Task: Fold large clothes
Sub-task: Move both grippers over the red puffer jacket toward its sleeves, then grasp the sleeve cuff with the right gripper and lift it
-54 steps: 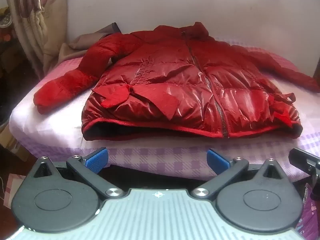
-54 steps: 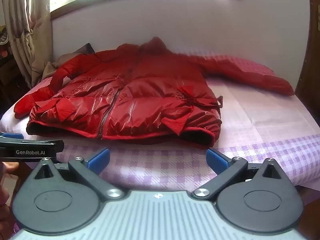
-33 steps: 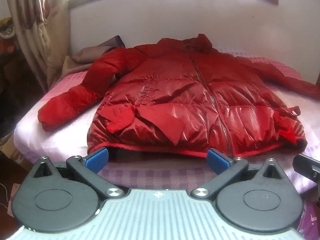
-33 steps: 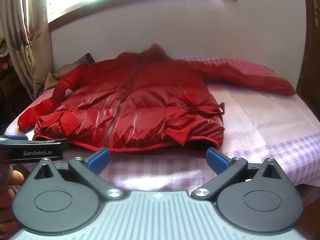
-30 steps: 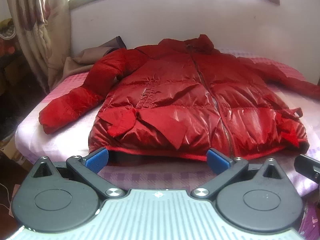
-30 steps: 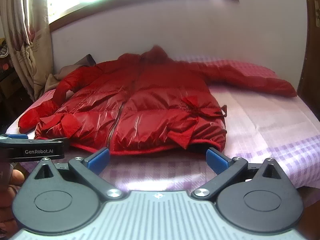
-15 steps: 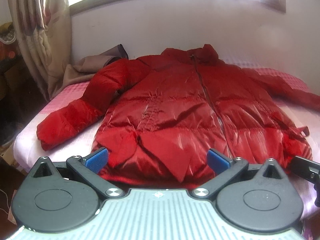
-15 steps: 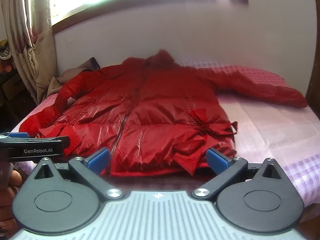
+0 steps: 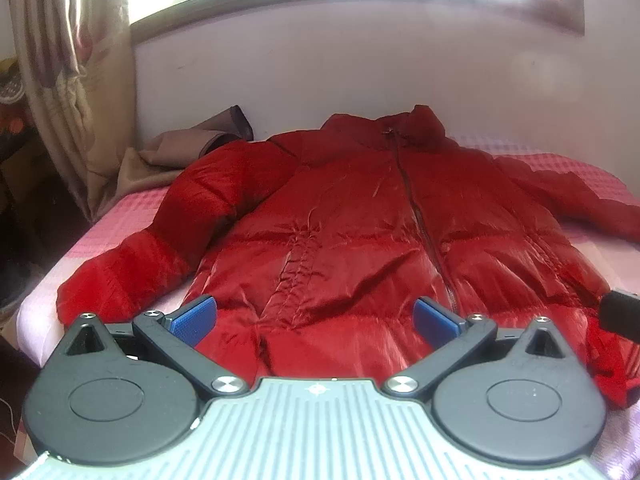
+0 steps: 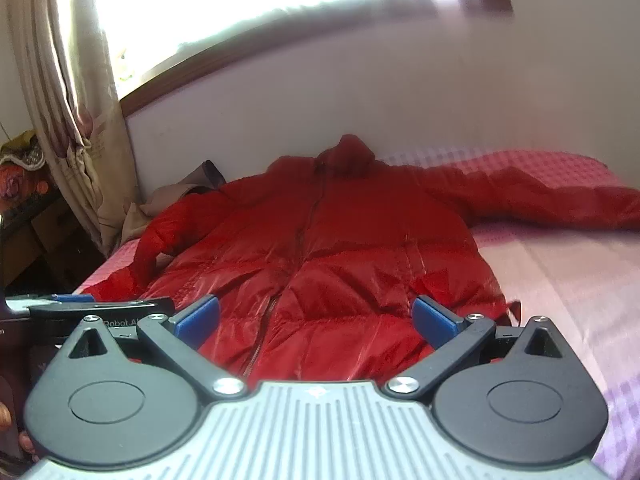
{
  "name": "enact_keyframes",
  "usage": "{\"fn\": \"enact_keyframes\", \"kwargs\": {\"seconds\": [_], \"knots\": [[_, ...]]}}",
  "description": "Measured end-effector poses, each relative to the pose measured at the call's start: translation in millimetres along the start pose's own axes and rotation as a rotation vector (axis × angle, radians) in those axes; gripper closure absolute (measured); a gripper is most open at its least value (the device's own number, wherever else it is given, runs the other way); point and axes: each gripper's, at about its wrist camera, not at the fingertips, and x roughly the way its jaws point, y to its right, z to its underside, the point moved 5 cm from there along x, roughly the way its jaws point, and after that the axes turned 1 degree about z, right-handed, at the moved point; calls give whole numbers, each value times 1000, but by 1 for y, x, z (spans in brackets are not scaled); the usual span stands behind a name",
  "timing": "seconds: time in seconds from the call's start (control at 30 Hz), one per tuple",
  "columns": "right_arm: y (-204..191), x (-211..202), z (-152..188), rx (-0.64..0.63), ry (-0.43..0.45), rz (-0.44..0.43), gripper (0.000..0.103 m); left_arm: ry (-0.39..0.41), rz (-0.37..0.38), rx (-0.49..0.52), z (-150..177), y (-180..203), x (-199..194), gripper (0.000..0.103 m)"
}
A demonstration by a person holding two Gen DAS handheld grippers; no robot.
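Note:
A shiny red padded jacket (image 9: 360,232) lies flat and zipped on the bed, collar toward the wall, sleeves spread out to both sides. It also shows in the right wrist view (image 10: 340,248). My left gripper (image 9: 314,316) is open and empty, hovering over the jacket's lower left front near the hem. My right gripper (image 10: 314,316) is open and empty over the lower front beside the zipper. The left gripper's body (image 10: 100,308) shows at the left edge of the right wrist view. The hem is hidden behind both grippers.
The bed (image 10: 568,272) has a pink and lilac checked sheet. A brown garment (image 9: 180,152) is bunched at the back left by the curtain (image 9: 72,80). A white wall (image 9: 360,72) under a window backs the bed. Dark furniture (image 10: 28,232) stands to the left.
Both grippers have moved forward and up, from in front of the bed edge to over the jacket's lower part. The jacket has not moved. Both grippers stay open.

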Motion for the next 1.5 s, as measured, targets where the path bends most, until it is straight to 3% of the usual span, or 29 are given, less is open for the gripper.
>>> {"fn": "enact_keyframes", "kwargs": {"seconds": [0.5,0.97,1.33,1.5], "knots": [[40,38,-14,71,-38,48,0,-16,-13,22,-15,12,34,0],[82,48,-19,125,-8,71,0,-30,-14,61,-22,35,52,0],[136,55,-12,279,4,54,5,-34,-3,91,-27,57,59,0],[196,52,-13,456,51,61,12,-28,20,87,-28,63,55,0]]}}
